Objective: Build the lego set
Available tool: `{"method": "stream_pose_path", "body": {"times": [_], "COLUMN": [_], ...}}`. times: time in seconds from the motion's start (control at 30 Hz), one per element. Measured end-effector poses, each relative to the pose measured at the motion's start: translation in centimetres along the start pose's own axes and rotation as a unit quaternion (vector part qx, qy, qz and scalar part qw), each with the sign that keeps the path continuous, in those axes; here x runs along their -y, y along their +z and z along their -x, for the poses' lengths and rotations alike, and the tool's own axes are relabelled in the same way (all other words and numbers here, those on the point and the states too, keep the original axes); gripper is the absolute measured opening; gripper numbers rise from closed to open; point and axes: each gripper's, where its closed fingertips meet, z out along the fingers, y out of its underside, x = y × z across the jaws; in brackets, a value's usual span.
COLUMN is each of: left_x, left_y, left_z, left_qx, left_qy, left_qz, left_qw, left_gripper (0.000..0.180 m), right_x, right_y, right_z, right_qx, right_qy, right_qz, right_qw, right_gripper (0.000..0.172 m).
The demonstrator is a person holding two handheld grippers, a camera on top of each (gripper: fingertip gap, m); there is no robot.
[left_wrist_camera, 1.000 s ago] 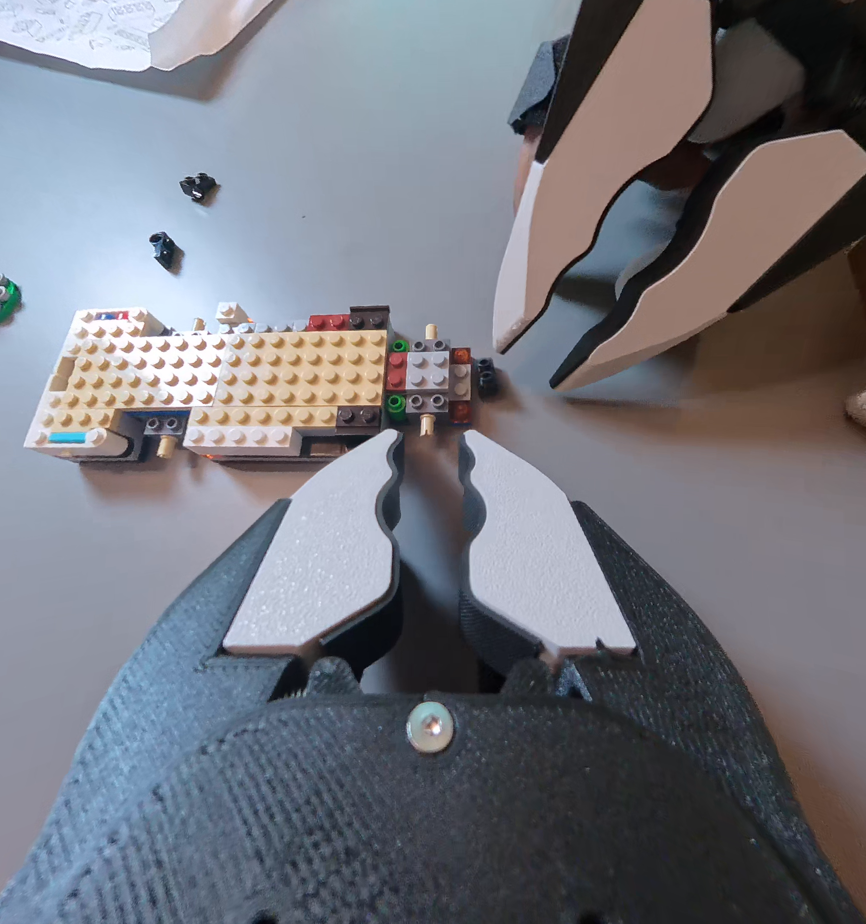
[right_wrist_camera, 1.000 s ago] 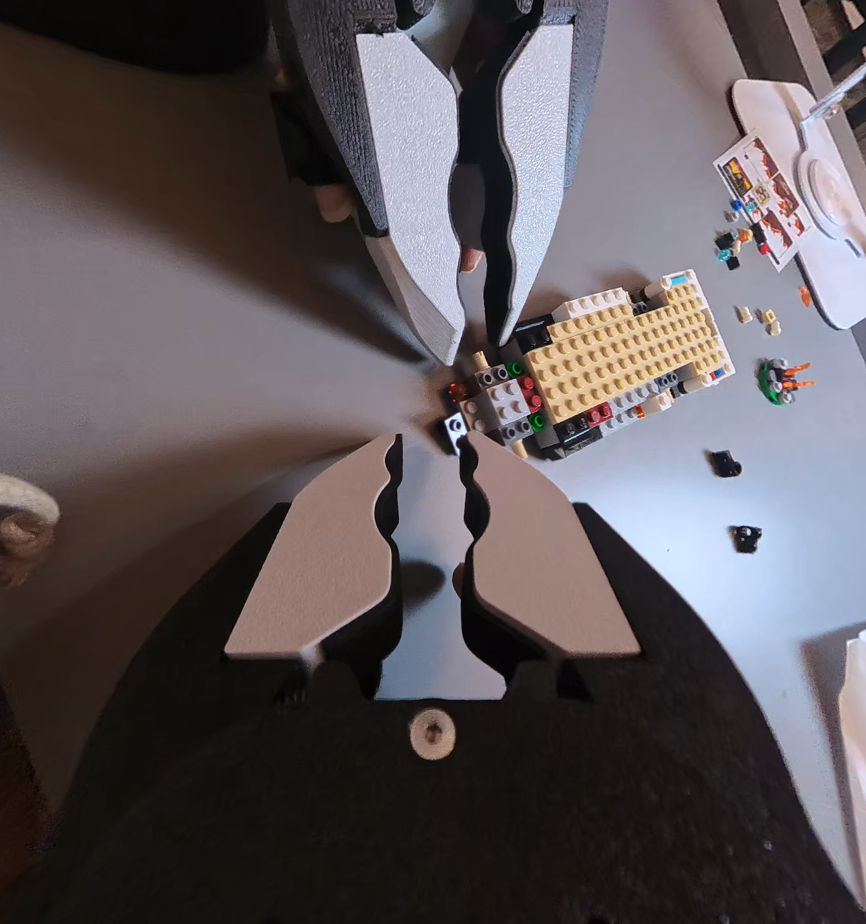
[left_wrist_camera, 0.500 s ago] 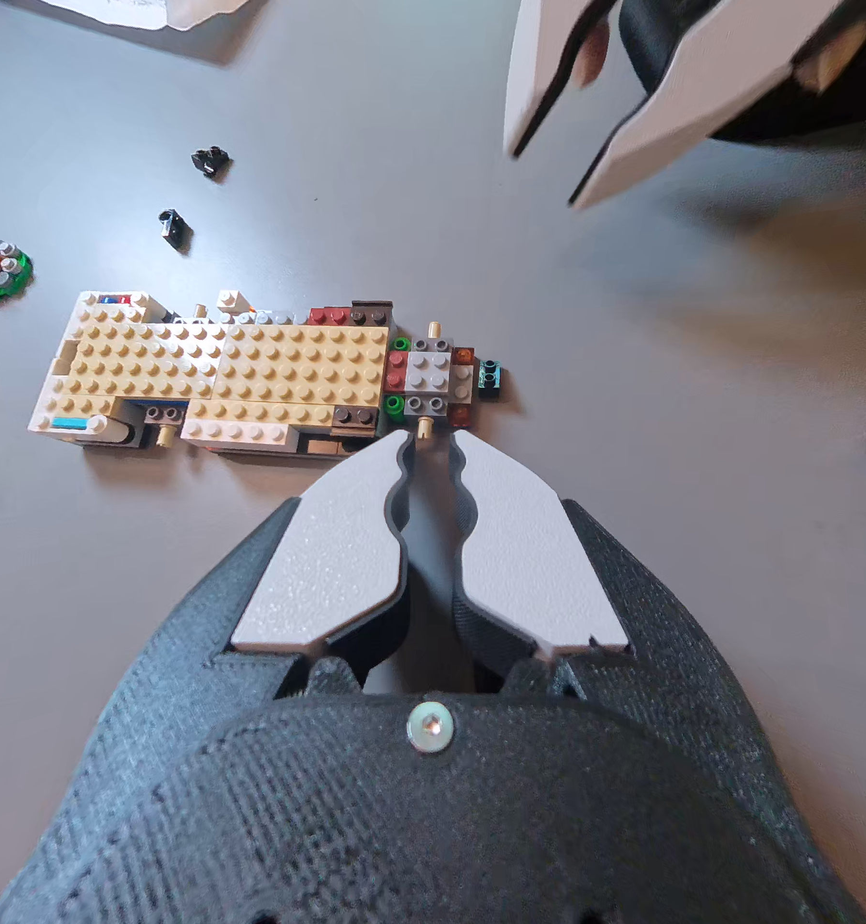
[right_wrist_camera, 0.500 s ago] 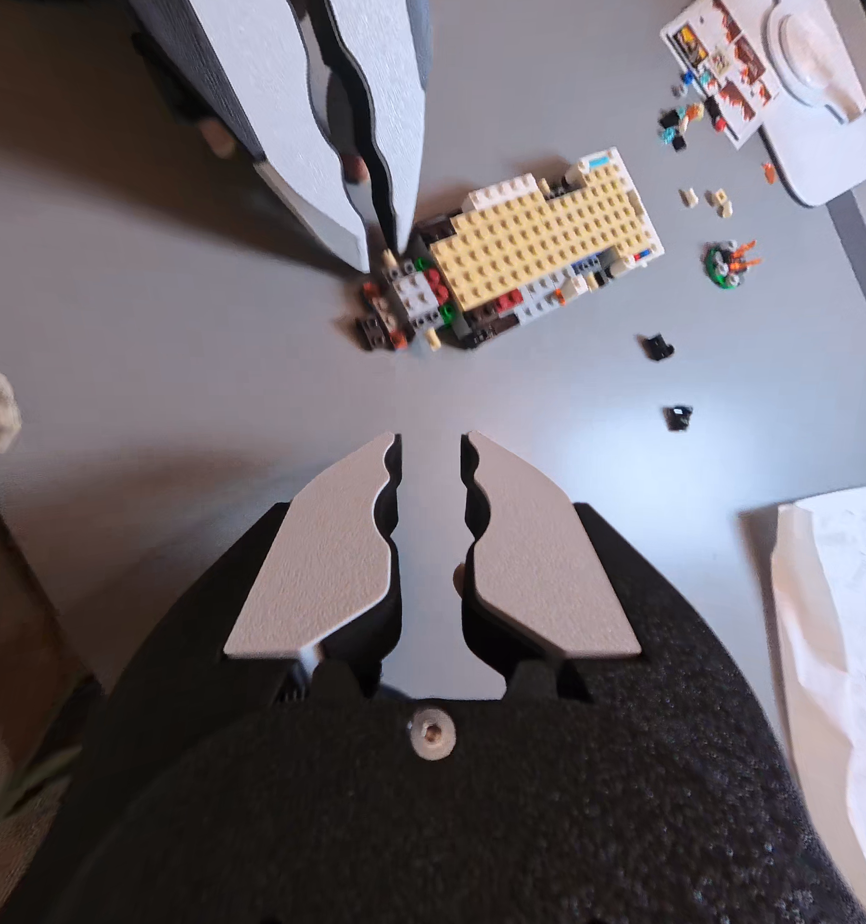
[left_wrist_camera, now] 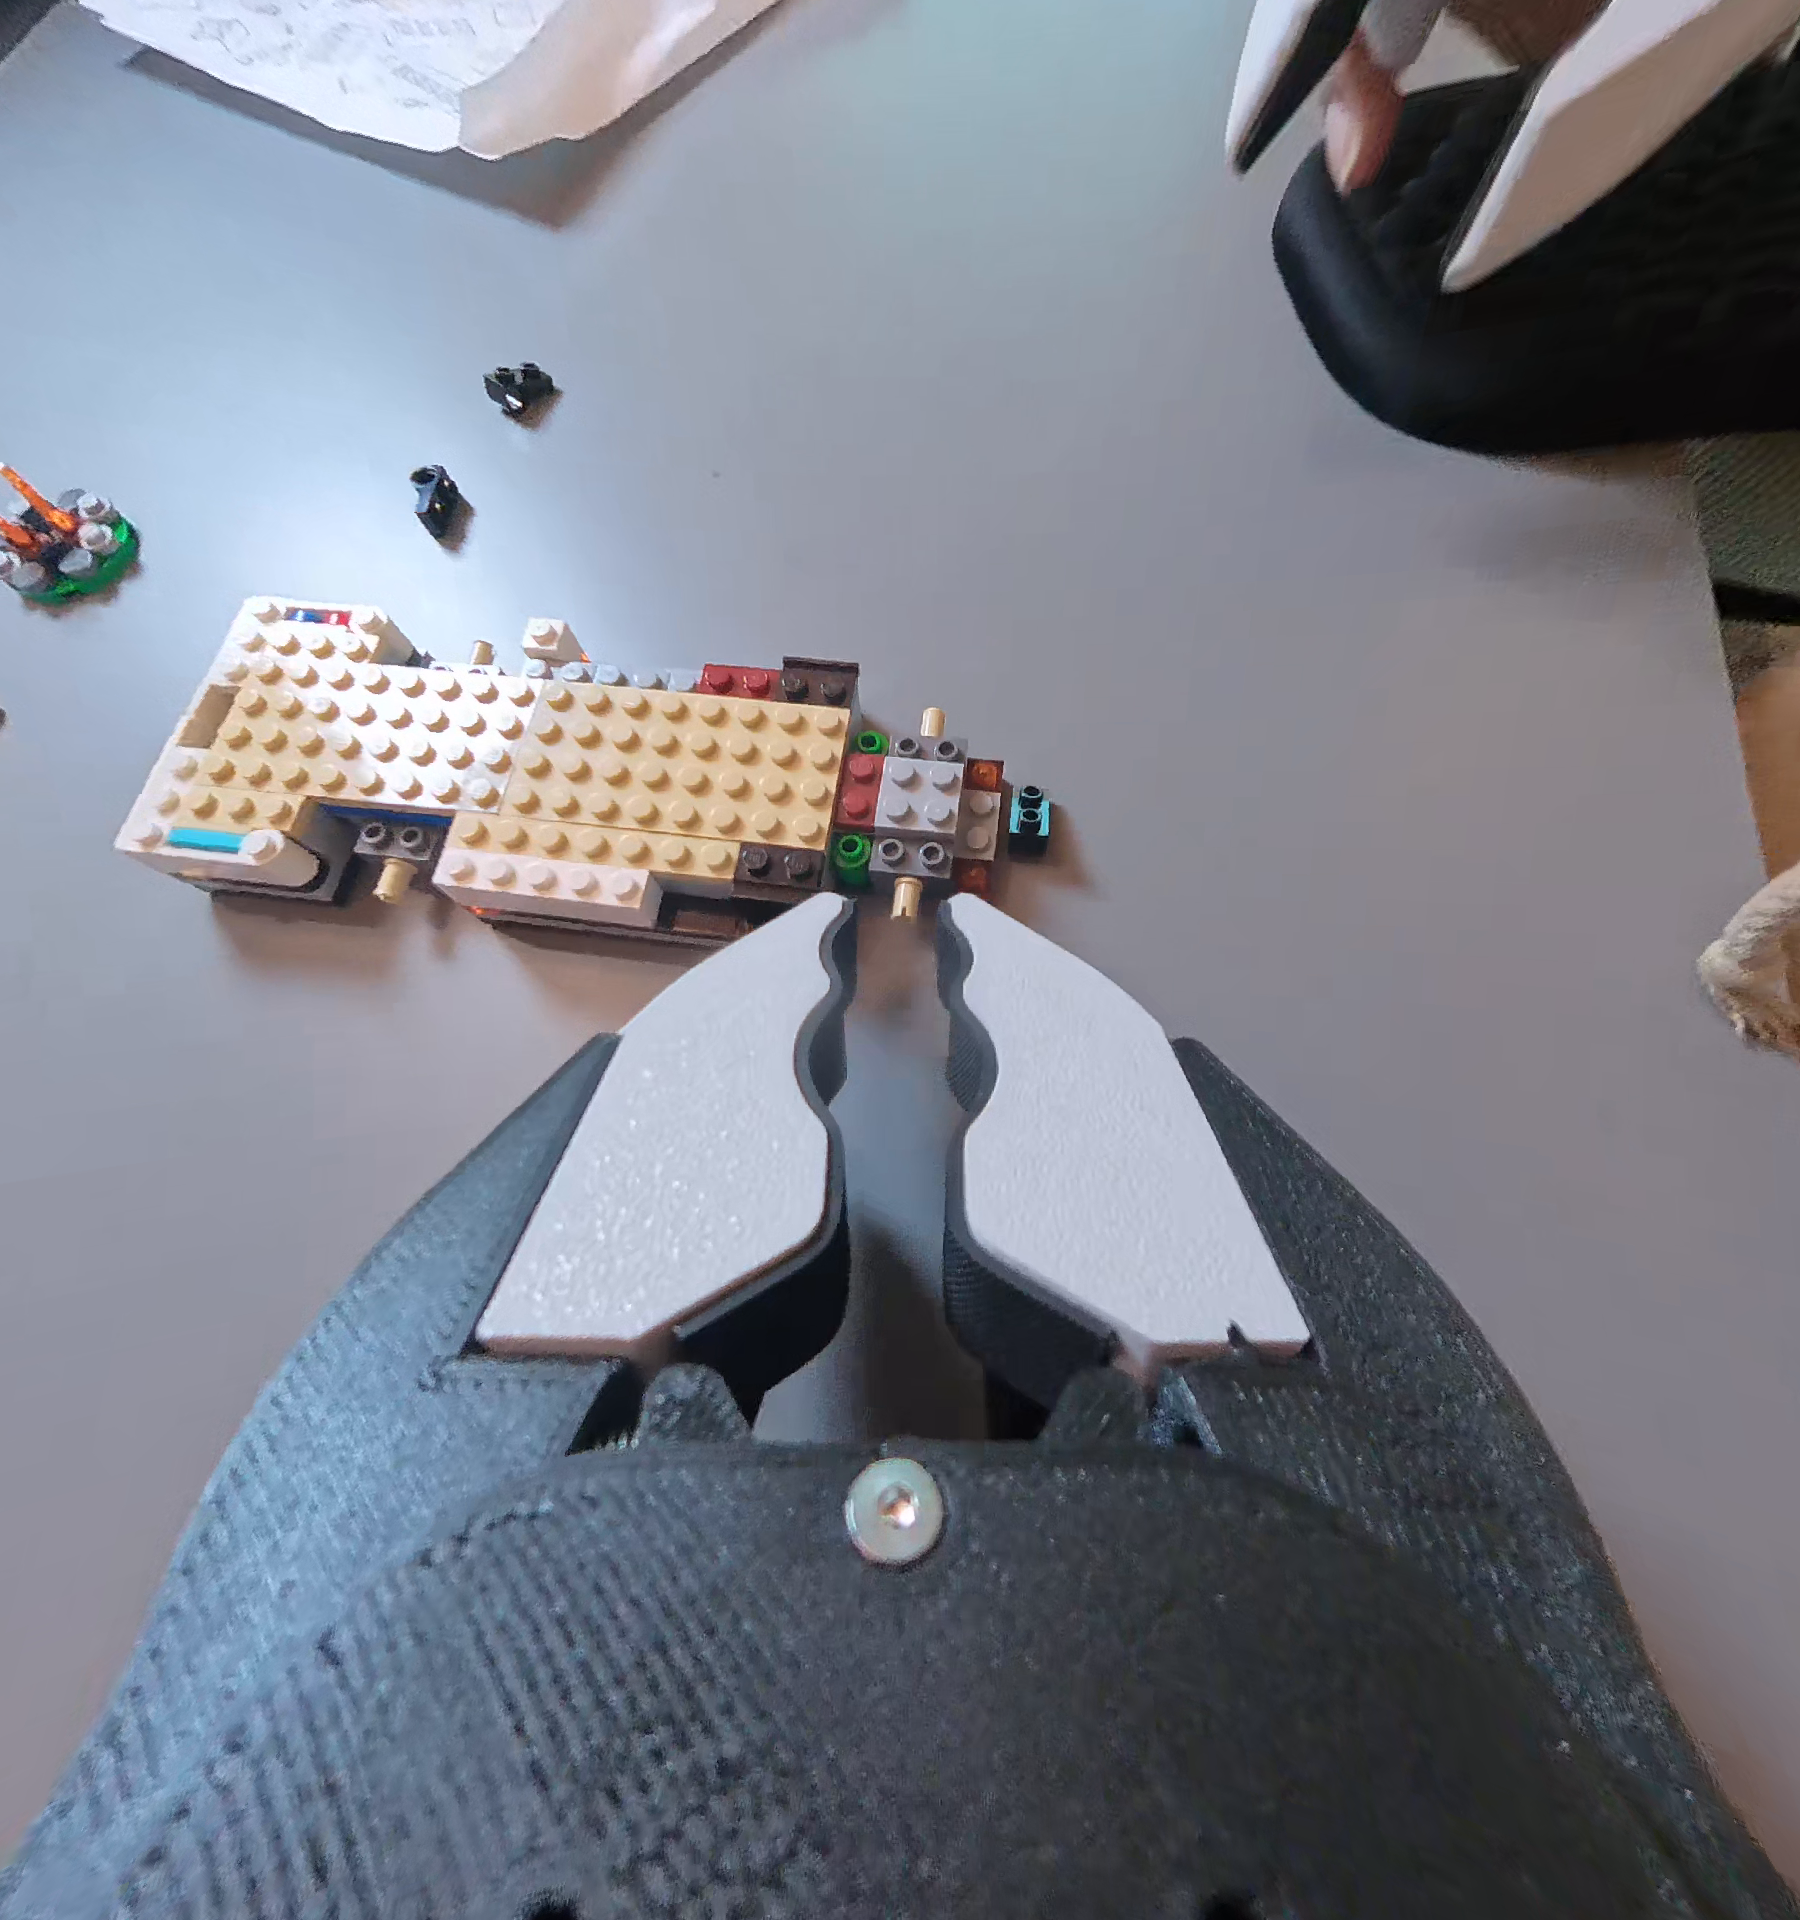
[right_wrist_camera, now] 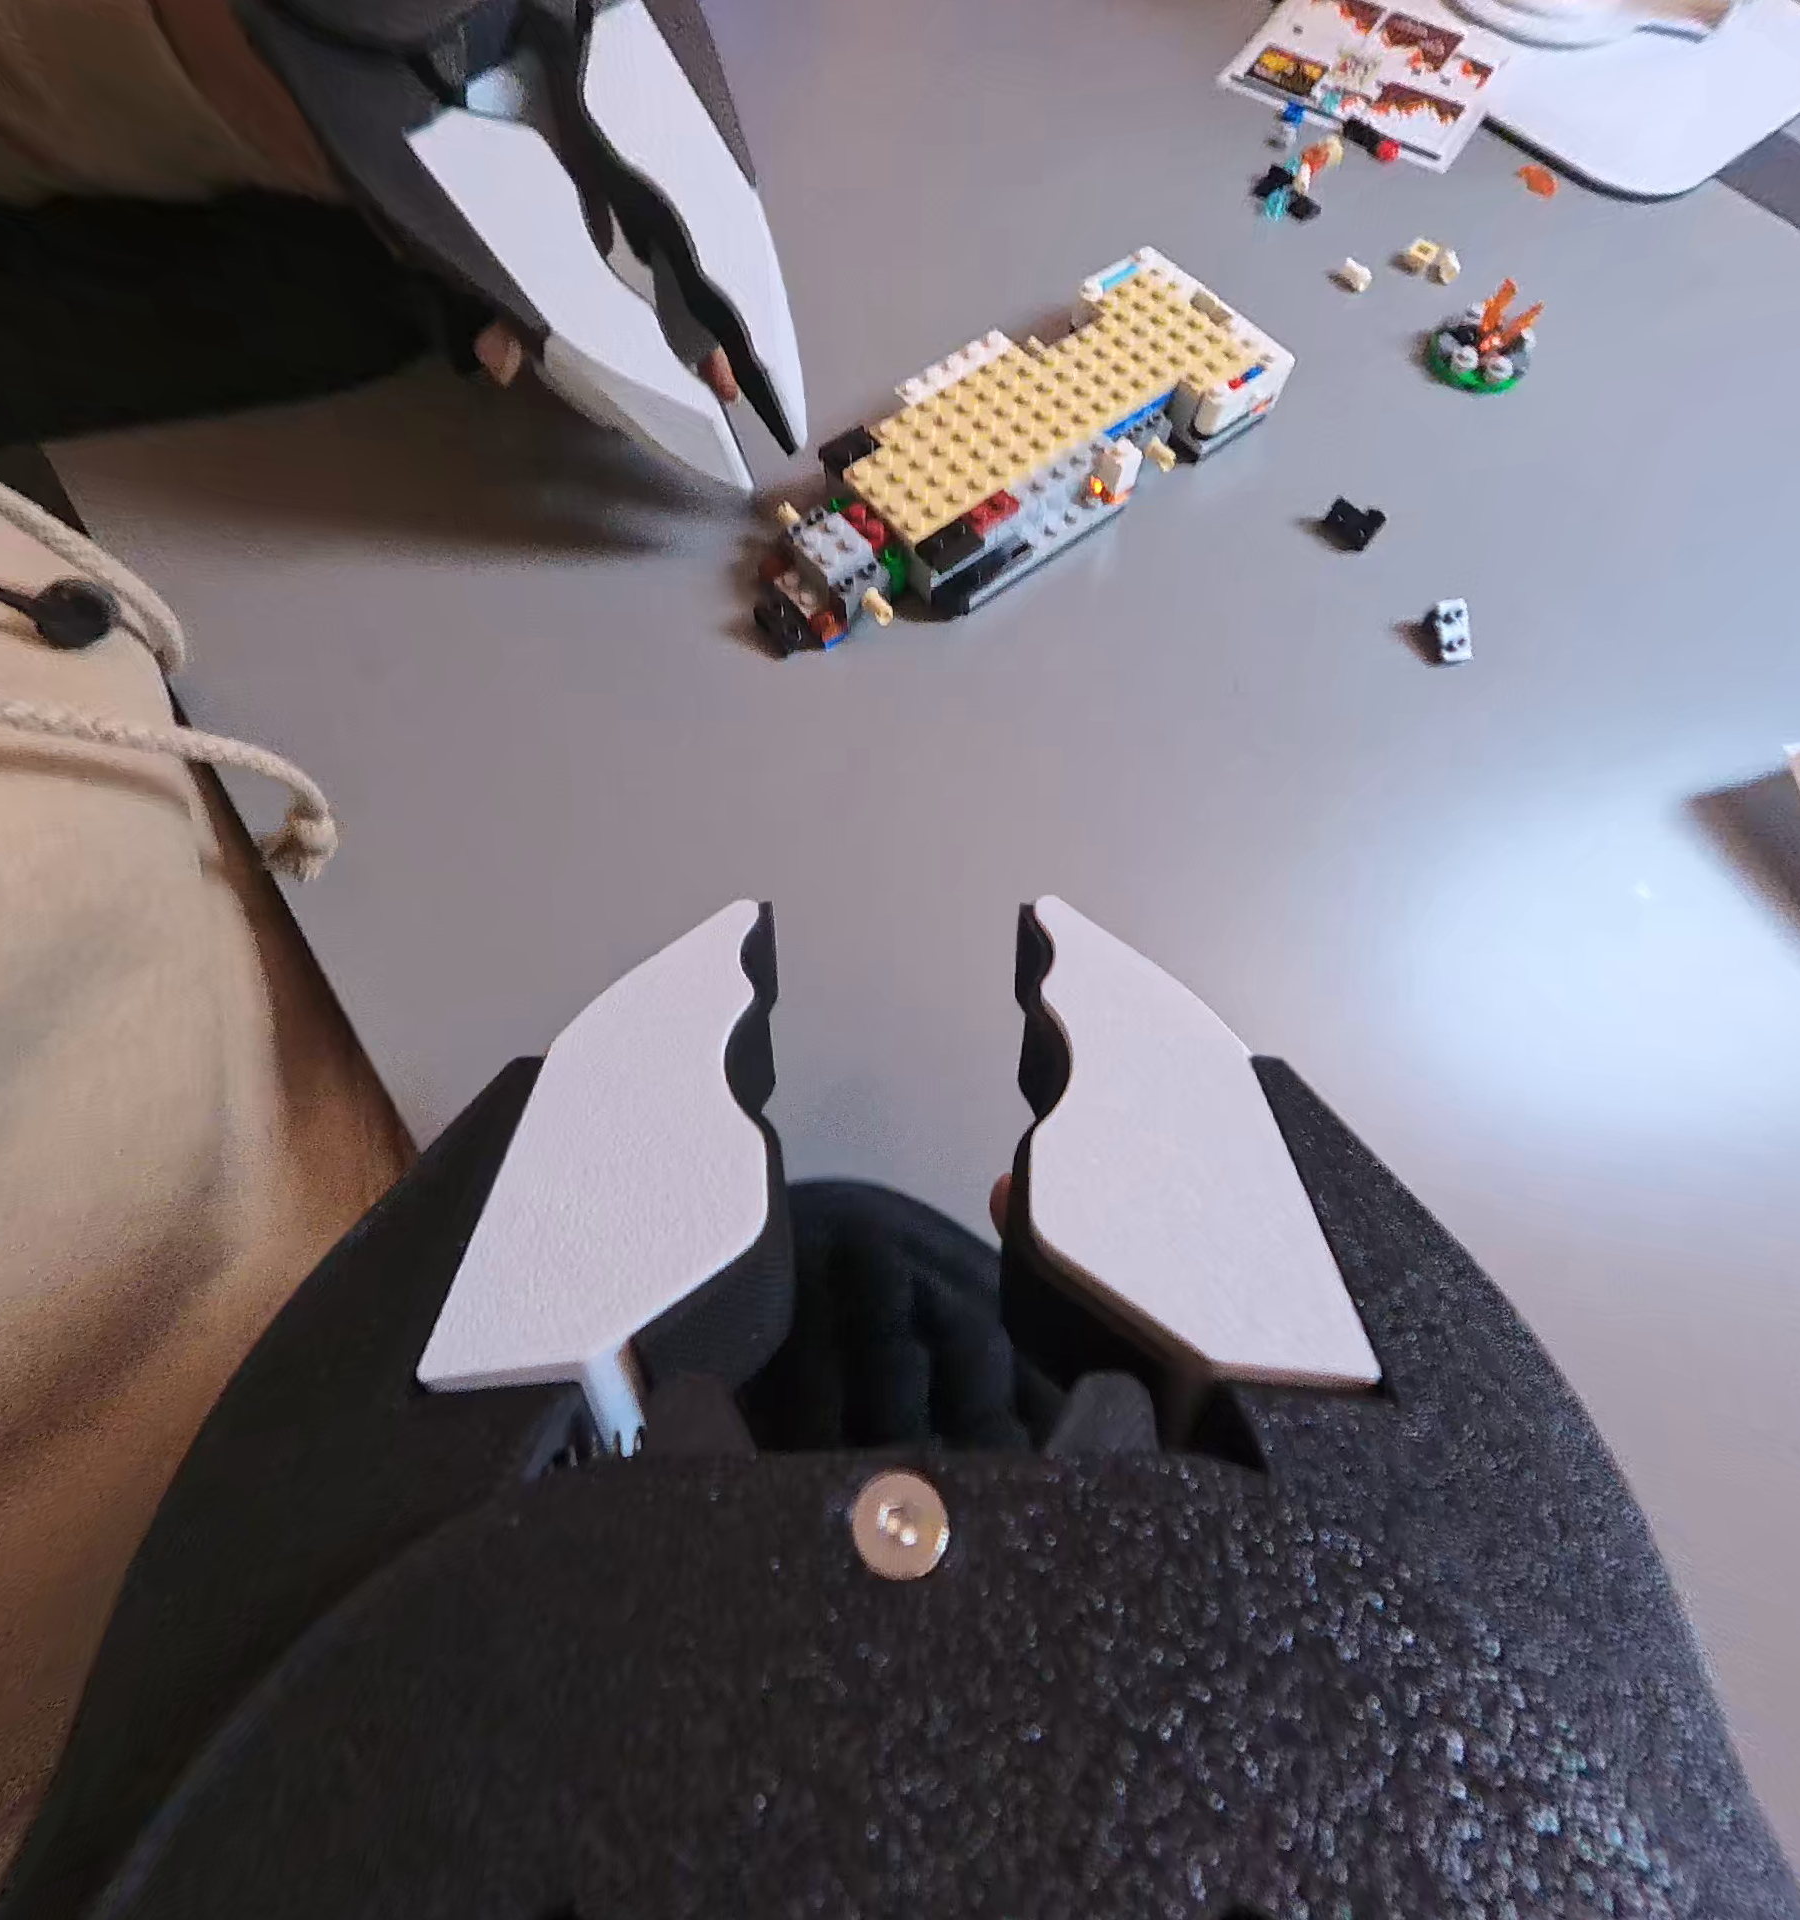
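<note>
A brick model (left_wrist_camera: 522, 779) lies mid-table (left_wrist_camera: 1187, 623), the left gripper (left_wrist_camera: 894, 914) slightly parted, ungripping, around its tan peg (left_wrist_camera: 908, 896) (a nudge could shift it), while the right gripper (right_wrist_camera: 894, 914) gapes empty.

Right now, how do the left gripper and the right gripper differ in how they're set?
The left gripper has its jaws nearly together, tips flanking a tan peg on the brick model; the right gripper stands wide open over bare table, far from the model. Both hold nothing.

Grey table (left_wrist_camera: 1187, 582), brick model (left_wrist_camera: 584, 769), loose bricks (left_wrist_camera: 437, 501)
</note>
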Motion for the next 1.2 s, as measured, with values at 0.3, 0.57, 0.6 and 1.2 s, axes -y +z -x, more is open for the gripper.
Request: {"method": "stream_pose_path", "body": {"times": [0.3, 0.57, 0.6, 1.2], "left_x": [-0.4, -0.2, -0.3, -1.0], "left_y": [1.4, 1.7, 1.6, 0.6], "left_z": [-0.3, -0.2, -0.2, 0.4], "left_qx": [-0.008, 0.000, -0.003, 0.003], "left_qy": [0.012, 0.040, 0.035, 0.042], "left_qz": [0.024, 0.028, 0.028, 0.012], "left_qw": [1.000, 0.999, 0.999, 0.999], "left_gripper": [0.011, 0.004, 0.004, 0.004], "right_x": [2.6, 2.5, 2.5, 2.7], "right_y": [6.7, 9.9, 10.2, 9.1], "right_z": [2.8, 3.8, 3.9, 4.1], "right_qx": [0.050, 0.057, 0.058, 0.108], "right_qy": [-0.072, -0.155, -0.164, -0.217], "right_qz": [-0.003, 0.051, 0.055, 0.132], "right_qw": [0.996, 0.985, 0.983, 0.961], "right_gripper": [0.033, 0.022, 0.021, 0.010]}}
